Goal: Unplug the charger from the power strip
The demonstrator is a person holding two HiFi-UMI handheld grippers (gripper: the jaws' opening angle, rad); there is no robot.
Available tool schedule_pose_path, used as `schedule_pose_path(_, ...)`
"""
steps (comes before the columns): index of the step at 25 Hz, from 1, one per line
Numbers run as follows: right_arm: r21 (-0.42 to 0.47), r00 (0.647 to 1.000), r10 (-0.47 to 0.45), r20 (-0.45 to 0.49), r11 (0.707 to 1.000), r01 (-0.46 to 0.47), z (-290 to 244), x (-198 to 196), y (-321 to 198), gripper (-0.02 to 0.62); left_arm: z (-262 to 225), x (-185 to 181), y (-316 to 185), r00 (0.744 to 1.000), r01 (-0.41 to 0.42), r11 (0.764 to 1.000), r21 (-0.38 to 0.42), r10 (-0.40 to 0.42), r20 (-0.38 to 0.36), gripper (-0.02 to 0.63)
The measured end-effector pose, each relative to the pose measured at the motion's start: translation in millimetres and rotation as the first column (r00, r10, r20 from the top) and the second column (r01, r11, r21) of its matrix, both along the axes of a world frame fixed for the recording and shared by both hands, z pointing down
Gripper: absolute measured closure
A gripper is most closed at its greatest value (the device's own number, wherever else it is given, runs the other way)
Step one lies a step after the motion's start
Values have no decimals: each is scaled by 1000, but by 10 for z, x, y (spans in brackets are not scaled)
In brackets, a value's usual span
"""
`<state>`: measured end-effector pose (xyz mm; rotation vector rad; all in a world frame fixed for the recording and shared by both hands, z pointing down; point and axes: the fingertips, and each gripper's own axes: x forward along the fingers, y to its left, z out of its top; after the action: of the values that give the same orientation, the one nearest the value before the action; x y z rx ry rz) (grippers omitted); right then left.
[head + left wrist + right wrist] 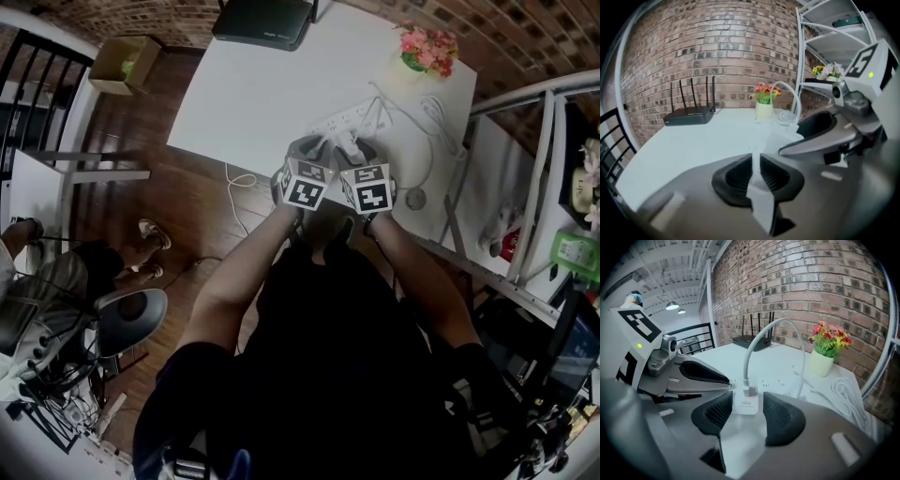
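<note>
A white power strip (349,119) lies on the white table (253,94), just ahead of both grippers. A white charger (746,404) stands plugged into the power strip (783,383), and its white cable (754,341) arches up and away from it. My right gripper (746,411) is open with the charger between its jaws; a gap shows at the right pad (780,416). My left gripper (756,171) is shut on the near end of the power strip (774,139), a thin white edge between its pads. The two grippers sit side by side, the left gripper (314,145) close to the right gripper (361,147).
A black router (262,21) sits at the table's far edge and a flower pot (427,49) at the far right. A coiled white cable (436,117) lies right of the strip. A metal shelf (525,187) stands to the right. A seated person (56,272) is at left.
</note>
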<state>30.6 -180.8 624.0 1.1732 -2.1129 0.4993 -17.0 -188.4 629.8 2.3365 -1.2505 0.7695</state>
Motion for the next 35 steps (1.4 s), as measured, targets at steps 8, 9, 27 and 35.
schedule_pose_path(8, -3, 1000, 0, -7, 1000, 0, -20, -23, -3, 454, 145, 35, -26, 1000, -24, 1000, 3, 23, 16, 555)
schedule_pose_path(9, 0, 1000, -1, -7, 1000, 1, -20, -22, -4, 454, 150, 35, -24, 1000, -26, 1000, 11, 26, 13, 555)
schedule_pose_path(27, -6, 1000, 13, -10, 1000, -13, -18, -11, 1, 454, 167, 74, -8, 993, -83, 997, -7, 83, 89, 557)
schedule_pose_path(35, 97, 999, 2, 40, 995, -6, -344, -63, -13, 454, 151, 66, -19, 989, -105, 994, 22, 102, 109, 557)
